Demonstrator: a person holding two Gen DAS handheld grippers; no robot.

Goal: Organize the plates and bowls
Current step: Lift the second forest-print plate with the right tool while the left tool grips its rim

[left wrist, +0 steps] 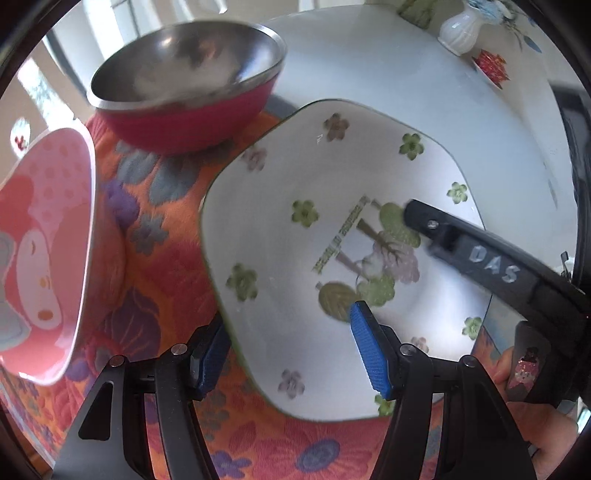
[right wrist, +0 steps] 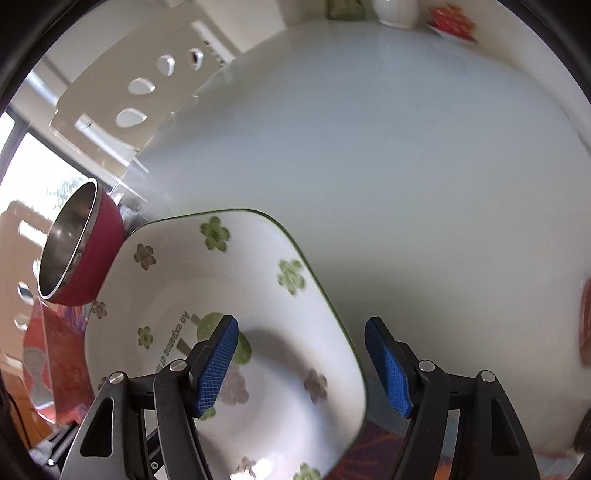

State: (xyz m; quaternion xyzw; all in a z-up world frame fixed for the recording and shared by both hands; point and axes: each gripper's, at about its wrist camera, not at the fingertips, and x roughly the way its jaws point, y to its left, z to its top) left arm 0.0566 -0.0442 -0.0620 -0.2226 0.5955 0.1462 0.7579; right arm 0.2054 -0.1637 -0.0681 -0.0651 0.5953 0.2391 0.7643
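Note:
A square white plate (left wrist: 295, 229) with green and purple flowers lies on an orange floral cloth (left wrist: 155, 229). My left gripper (left wrist: 288, 321) is open and straddles the plate's near-left rim, one blue pad outside it and one over the plate's inside. My right gripper (right wrist: 301, 325) is open too and straddles the opposite rim of the plate (right wrist: 229, 280); one of its black fingers (left wrist: 480, 251) shows over the plate in the left wrist view. Neither gripper's pads press on the rim. A red bowl (left wrist: 184, 92) with a steel inside stands behind the plate, also seen as the red bowl (right wrist: 81, 251).
A pink cartoon bowl (left wrist: 48, 240) sits left of the plate on the cloth. The white table (right wrist: 406, 166) stretches beyond. A white vase (left wrist: 461, 29) and a small dish of red things (left wrist: 491, 66) stand at the far edge. A clear chair back (right wrist: 129, 92) is at the table's left.

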